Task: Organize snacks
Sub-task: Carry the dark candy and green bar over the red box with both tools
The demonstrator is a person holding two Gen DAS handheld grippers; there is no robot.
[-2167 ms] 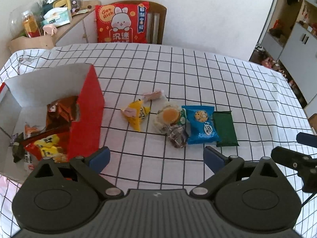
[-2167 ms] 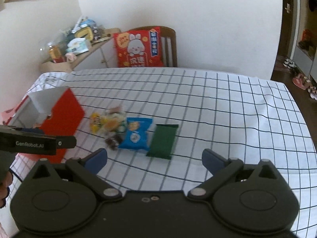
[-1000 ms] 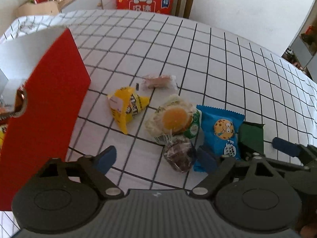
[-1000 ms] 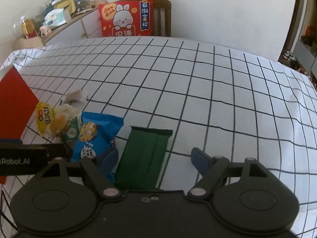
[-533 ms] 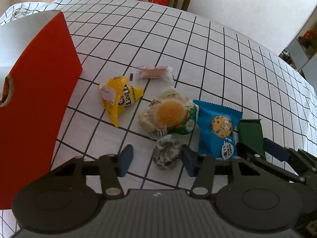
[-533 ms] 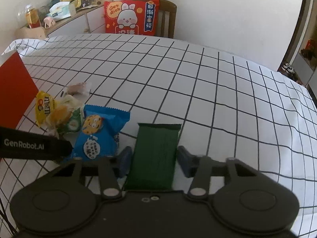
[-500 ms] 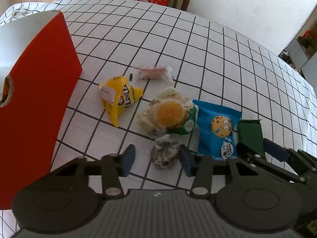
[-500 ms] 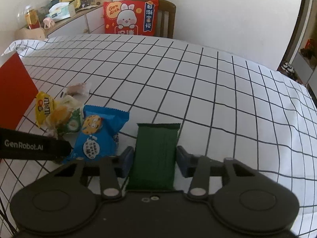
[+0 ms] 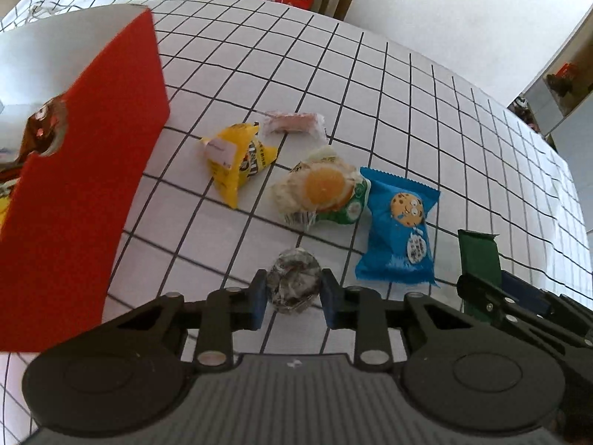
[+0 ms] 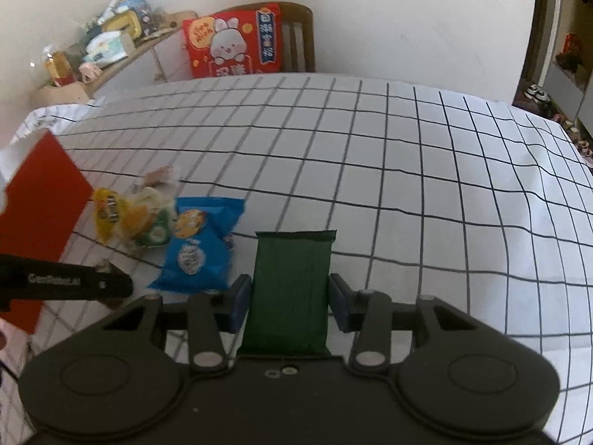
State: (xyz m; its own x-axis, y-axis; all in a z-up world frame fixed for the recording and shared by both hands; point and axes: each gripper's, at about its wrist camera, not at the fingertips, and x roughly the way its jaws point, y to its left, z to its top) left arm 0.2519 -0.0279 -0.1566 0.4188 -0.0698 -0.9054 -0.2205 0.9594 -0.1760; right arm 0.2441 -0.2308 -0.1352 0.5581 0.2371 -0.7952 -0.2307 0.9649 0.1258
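Red box (image 9: 85, 155) far left on the counter (image 9: 407, 104), open top, snacks inside. Then yellow packet (image 9: 237, 155), pink candy (image 9: 292, 123), orange-print pastry (image 9: 322, 193), blue cookie pack (image 9: 402, 226), long axis running away from grippers. Grid-pattern cloth; red cushion (image 10: 231, 42) on chair behind. Left gripper (image 9: 294, 293) fingers clamped on dark foil candy (image 9: 294, 282). Right gripper (image 10: 287, 298) fingers pinched on green bar (image 10: 291, 285), long axis pointing straight ahead.

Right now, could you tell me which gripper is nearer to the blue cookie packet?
Left. The left gripper grips a dark sweet right beside the blue cookie packet; the right gripper grips the green bar beyond it.
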